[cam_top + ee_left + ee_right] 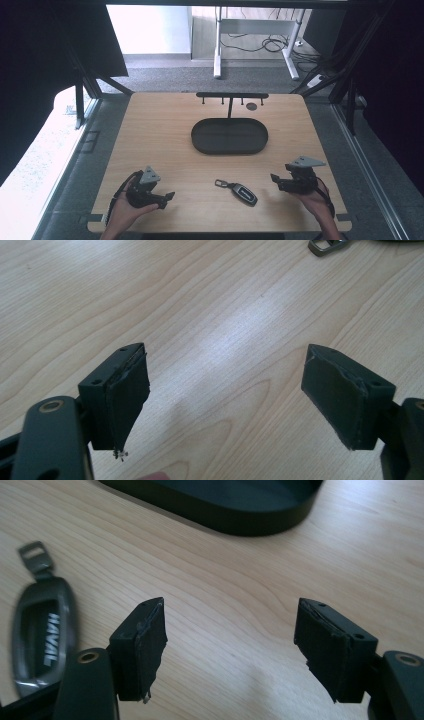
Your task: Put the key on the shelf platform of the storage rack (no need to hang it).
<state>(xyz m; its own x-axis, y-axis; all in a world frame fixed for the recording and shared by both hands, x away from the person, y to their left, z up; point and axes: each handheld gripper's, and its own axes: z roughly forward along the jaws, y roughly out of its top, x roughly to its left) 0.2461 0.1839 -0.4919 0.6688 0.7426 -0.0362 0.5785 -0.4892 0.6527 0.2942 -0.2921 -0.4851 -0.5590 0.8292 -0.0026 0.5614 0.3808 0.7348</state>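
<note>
A dark car key fob [242, 193] with a metal loop lies on the wooden table [165, 140] near the front edge, between the two hands. My left gripper [169, 196] rests at the front left, open and empty, with bare wood between its jaws [225, 400]. The fob's metal loop [325, 246] peeks in at the top of the left gripper view. My right gripper [274, 179] sits at the front right, open and empty [230, 645]. In the right gripper view the fob [42, 635], marked HAVAL, lies just left of the left jaw.
A black oval tray [229, 148] sits at the table's middle, its rim [220, 522] ahead of the right gripper. Behind it stands a black key rack [232, 95] with small hooks. A round dark disc [251, 106] lies near the rack.
</note>
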